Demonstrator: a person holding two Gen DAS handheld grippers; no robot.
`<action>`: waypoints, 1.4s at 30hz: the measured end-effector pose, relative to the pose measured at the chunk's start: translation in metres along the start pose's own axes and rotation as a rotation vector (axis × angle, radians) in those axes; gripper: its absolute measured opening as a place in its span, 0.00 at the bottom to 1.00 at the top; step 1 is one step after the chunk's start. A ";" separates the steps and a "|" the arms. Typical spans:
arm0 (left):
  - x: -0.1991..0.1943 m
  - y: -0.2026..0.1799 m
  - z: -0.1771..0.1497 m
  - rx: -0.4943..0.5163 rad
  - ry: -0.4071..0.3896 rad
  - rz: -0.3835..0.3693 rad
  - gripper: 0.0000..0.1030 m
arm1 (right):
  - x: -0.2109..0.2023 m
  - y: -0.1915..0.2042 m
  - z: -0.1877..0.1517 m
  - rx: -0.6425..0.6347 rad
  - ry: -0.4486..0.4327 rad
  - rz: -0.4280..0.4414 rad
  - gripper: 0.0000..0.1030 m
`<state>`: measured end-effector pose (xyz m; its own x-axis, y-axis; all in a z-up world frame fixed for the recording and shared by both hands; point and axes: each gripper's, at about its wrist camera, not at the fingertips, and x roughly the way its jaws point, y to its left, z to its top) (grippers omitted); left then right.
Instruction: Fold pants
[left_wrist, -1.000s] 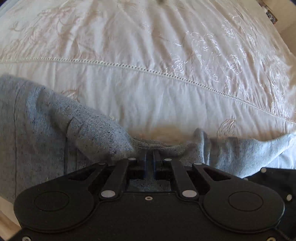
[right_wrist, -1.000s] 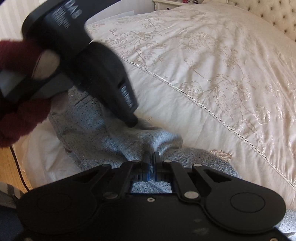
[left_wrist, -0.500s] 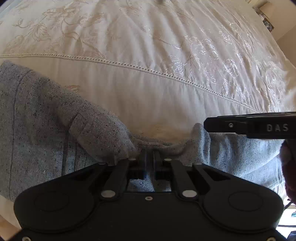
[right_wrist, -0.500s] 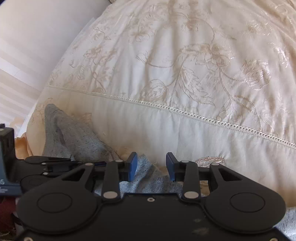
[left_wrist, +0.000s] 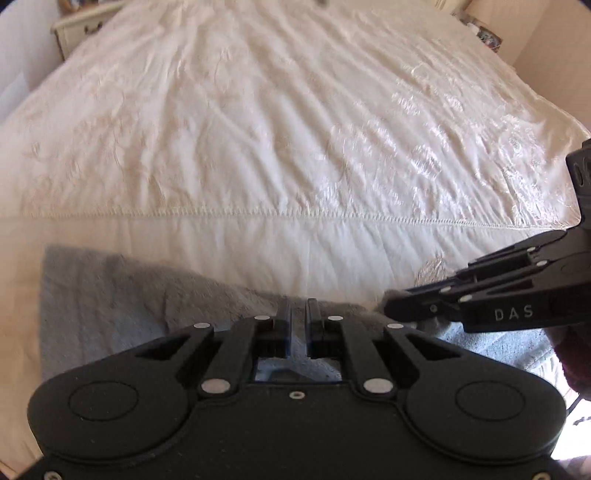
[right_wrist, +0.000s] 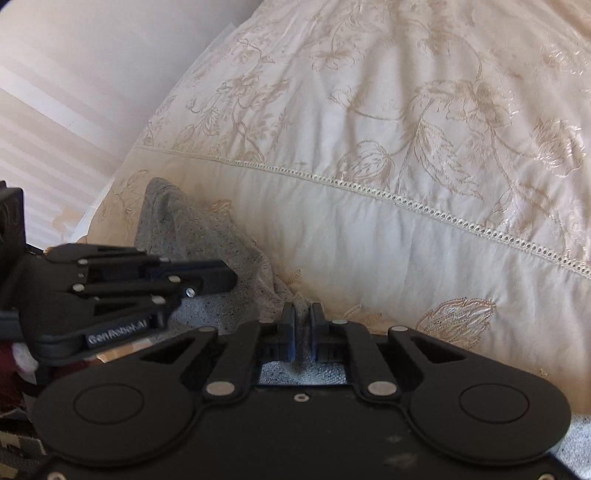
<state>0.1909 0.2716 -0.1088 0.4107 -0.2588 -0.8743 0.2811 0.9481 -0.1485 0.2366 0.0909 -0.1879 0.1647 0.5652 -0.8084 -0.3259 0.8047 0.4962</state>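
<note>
Gripping: both grippers pinch the grey pants (left_wrist: 110, 295) along their near edge — a two-point hold that should keep the cloth spread when it is carried.
Left gripper (left_wrist: 298, 314): jaws nearly together with a thin layer of the grey fabric between them; clamped on the pants.
Right gripper (right_wrist: 303, 321): jaws closed on a bunched ridge of the same cloth, clearly visible between the pads.
Spacing: the two tools sit close side by side, each showing in the other's view, so the held edge between them is short.
Pants: lying at the near edge of the bed, on the plain band of the cream embroidered bedspread (right_wrist: 424, 155), one part trailing off to the left.
Step, as I judge it: edge secured — a fold forward over the rest looks next.
Risk: the left pinch looks shallow and may slip.
</note>
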 end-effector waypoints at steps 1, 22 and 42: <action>-0.006 0.003 0.003 0.017 -0.023 0.016 0.15 | -0.007 0.004 -0.003 0.005 -0.023 -0.015 0.09; 0.053 0.102 -0.012 -0.168 0.154 0.196 0.16 | -0.001 -0.004 0.070 -0.091 -0.167 -0.304 0.04; 0.034 0.018 -0.077 0.162 0.258 0.053 0.20 | 0.050 -0.048 0.094 0.022 -0.085 -0.387 0.04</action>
<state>0.1429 0.2941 -0.1771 0.2008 -0.1351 -0.9703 0.4082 0.9119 -0.0425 0.3480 0.0977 -0.2222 0.3483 0.2311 -0.9084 -0.2049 0.9645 0.1668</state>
